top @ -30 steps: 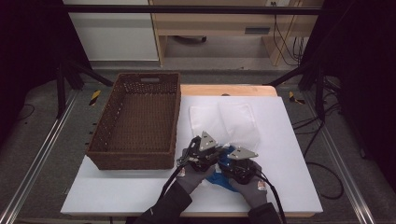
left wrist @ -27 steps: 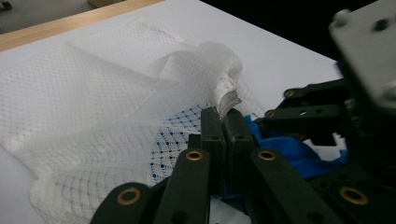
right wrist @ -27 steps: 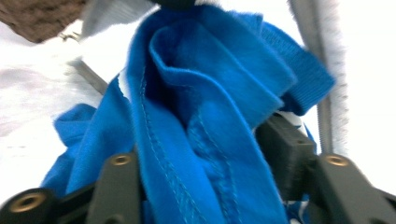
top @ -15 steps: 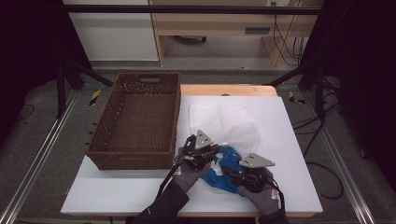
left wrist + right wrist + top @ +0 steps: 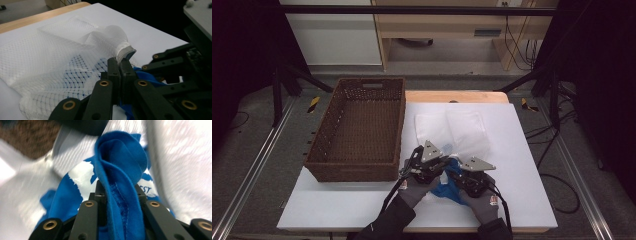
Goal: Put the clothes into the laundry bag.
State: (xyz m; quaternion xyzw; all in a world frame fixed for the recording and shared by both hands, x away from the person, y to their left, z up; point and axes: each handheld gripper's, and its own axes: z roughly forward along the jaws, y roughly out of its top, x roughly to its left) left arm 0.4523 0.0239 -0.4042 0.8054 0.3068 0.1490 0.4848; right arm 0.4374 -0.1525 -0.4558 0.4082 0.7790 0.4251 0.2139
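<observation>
Left claw (image 5: 119, 65) pinches the rim of a white mesh bag (image 5: 62, 62) to hold its mouth steady, while the right claw (image 5: 119, 192), jaws just closing, grips a fold of blue shirt (image 5: 120, 170) ahead, seemingly to feed it into the bag.

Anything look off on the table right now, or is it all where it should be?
Nothing spilled or damaged. The white mesh bag lies rumpled, its mouth edge pinched in the left gripper. The blue garment is bunched between the right gripper jaws, which have just been closing on it. The basket sits square beside them.
</observation>
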